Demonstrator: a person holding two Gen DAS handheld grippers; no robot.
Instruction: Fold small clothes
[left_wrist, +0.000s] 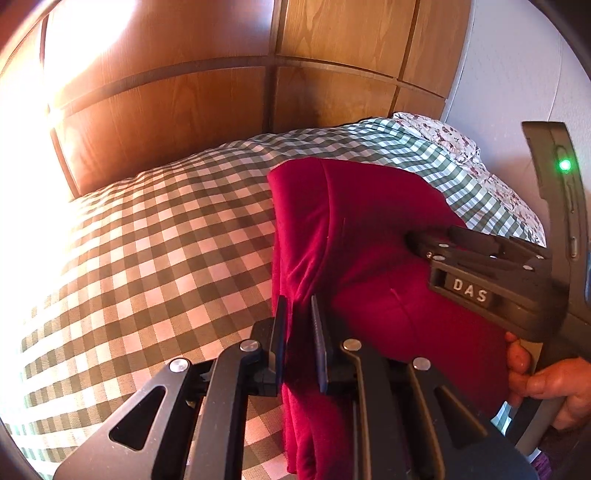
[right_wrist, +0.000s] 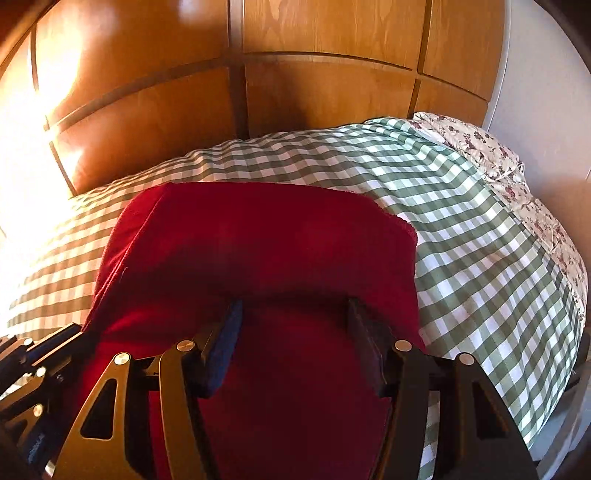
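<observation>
Left wrist view: left tool pinches soft, velvety red garment.

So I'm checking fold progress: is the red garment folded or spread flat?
Folded, at least partly: the red garment shows doubled layers with a rounded fold edge on the checked bedcover.

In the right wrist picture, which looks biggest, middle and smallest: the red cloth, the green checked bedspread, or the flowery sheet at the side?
1. Green-and-white checked bedspread and dark red soft garment: similar; the garment is nearer, so unsure.
2. White floral sheet: plainly smallest, just a strip at the bed's right edge.
</observation>
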